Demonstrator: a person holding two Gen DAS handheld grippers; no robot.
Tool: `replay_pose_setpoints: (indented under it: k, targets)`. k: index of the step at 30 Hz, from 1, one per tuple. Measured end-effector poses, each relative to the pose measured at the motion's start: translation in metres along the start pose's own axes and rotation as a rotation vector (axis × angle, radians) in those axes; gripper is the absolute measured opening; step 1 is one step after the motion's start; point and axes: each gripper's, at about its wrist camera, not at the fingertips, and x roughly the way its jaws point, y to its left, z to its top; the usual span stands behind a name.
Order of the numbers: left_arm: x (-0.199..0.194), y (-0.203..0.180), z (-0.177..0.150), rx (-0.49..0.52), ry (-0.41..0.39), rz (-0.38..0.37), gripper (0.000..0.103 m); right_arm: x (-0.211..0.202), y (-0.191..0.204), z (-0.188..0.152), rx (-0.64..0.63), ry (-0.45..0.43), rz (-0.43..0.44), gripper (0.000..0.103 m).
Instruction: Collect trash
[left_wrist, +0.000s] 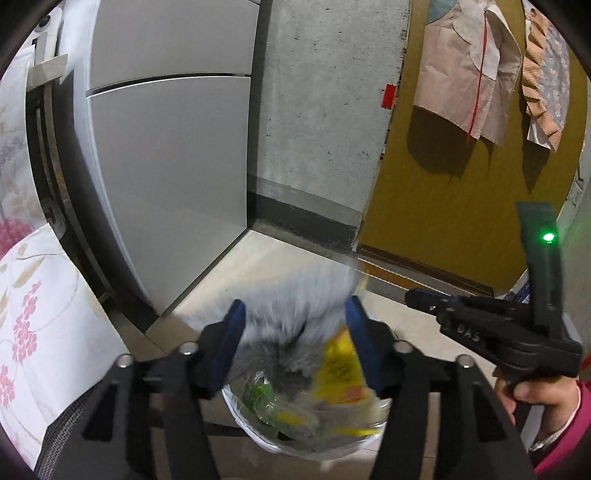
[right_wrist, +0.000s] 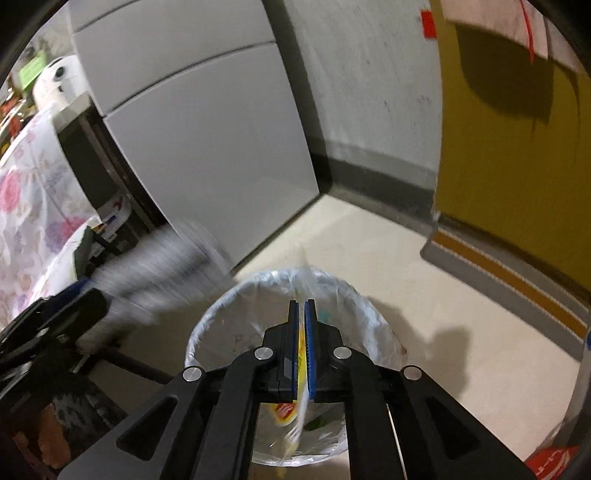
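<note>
A round trash bin (right_wrist: 354, 306) lined with a clear plastic bag stands on the floor below both grippers; it also shows in the left wrist view (left_wrist: 306, 424) with wrappers inside. My left gripper (left_wrist: 295, 332) is open, and a blurred grey-white piece of trash (left_wrist: 291, 314) is between its blue pads above the bin. A yellow wrapper (left_wrist: 341, 363) hangs by its right pad. My right gripper (right_wrist: 303, 321) is shut on a yellow and clear wrapper (right_wrist: 301, 365) over the bin. The right gripper also shows in the left wrist view (left_wrist: 417, 297).
A grey refrigerator (left_wrist: 166, 155) stands to the left. A concrete wall (left_wrist: 325, 110) is behind and a yellow door (left_wrist: 461, 206) with hanging clothes is to the right. A floral cloth (left_wrist: 33, 314) covers furniture at far left. A chair seat (right_wrist: 55, 406) is at lower left.
</note>
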Motion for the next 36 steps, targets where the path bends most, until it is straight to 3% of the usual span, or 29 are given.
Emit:
replay_pose_setpoints:
  k: [5, 7, 9, 16, 20, 24, 31, 36]
  targets:
    - [-0.013, 0.013, 0.003, -0.027, -0.022, 0.024, 0.059, -0.016, -0.003, 0.003, 0.026, -0.017, -0.008, 0.007]
    - [-0.022, 0.020, 0.005, -0.042, -0.034, 0.040, 0.059, -0.031, 0.000, 0.004, 0.016, -0.028, -0.005, 0.012]
    - [-0.033, 0.027, 0.007, -0.056, -0.043, 0.060, 0.062, -0.045, 0.007, 0.003, 0.002, -0.043, -0.005, 0.024]
    - [-0.088, 0.043, 0.009, -0.083, -0.033, 0.128, 0.074, -0.086, 0.060, 0.004, -0.124, -0.009, -0.046, 0.044]
    - [-0.123, 0.049, 0.005, -0.104, -0.016, 0.165, 0.091, -0.118, 0.092, 0.000, -0.205, -0.017, -0.040, 0.067]
    - [-0.170, 0.059, -0.002, -0.145, -0.012, 0.219, 0.097, -0.151, 0.119, -0.008, -0.271, -0.038, 0.001, 0.087]
    - [-0.245, 0.071, -0.010, -0.239, 0.041, 0.363, 0.097, -0.216, 0.152, -0.018, -0.363, -0.076, 0.044, 0.093]
    - [-0.287, 0.059, -0.024, -0.220, 0.084, 0.497, 0.097, -0.238, 0.162, -0.023, -0.390, -0.017, 0.096, 0.093]
